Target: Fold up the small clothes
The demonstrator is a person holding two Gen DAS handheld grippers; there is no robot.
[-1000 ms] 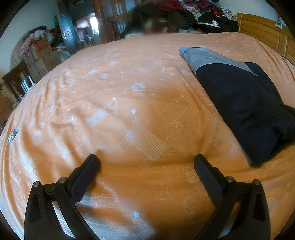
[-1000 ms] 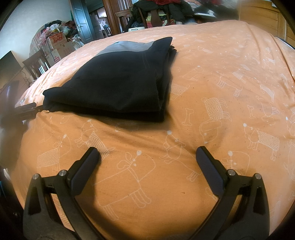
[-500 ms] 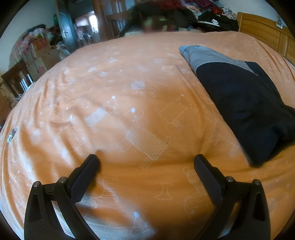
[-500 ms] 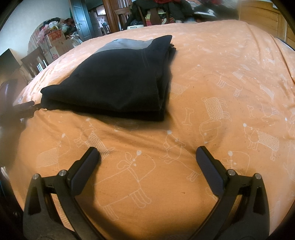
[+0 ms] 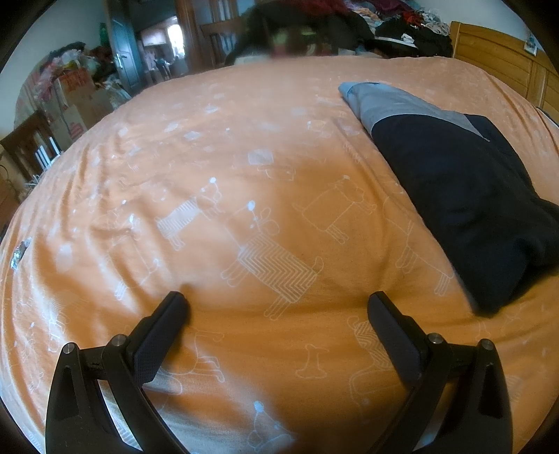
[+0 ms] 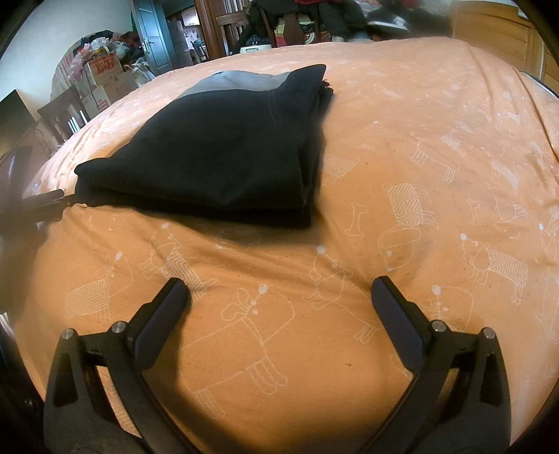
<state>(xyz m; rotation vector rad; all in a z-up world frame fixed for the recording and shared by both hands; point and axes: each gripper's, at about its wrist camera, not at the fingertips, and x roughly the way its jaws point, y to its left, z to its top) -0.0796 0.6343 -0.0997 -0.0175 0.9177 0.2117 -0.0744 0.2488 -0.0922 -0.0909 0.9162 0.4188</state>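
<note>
A folded dark navy garment [image 6: 227, 153] with a grey band at its far end lies flat on the orange bedspread [image 6: 419, 157]. In the left wrist view the same garment [image 5: 468, 195] sits to the right of my left gripper [image 5: 277, 305], which is open and empty just above the bedspread [image 5: 209, 157]. My right gripper [image 6: 281, 291] is also open and empty, a short way in front of the garment's near fold. The left gripper's tip [image 6: 52, 200] shows at the garment's left corner in the right wrist view.
A wooden headboard [image 5: 503, 66] stands at the right. Piled clothes [image 5: 401, 24] lie beyond the bed's far edge. Cardboard boxes [image 6: 108, 77], a dark chair [image 6: 64, 115] and a doorway [image 6: 164, 38] are at the left.
Both grippers stay open. The right wrist view has crept slightly nearer the garment; the left view is almost unchanged.
</note>
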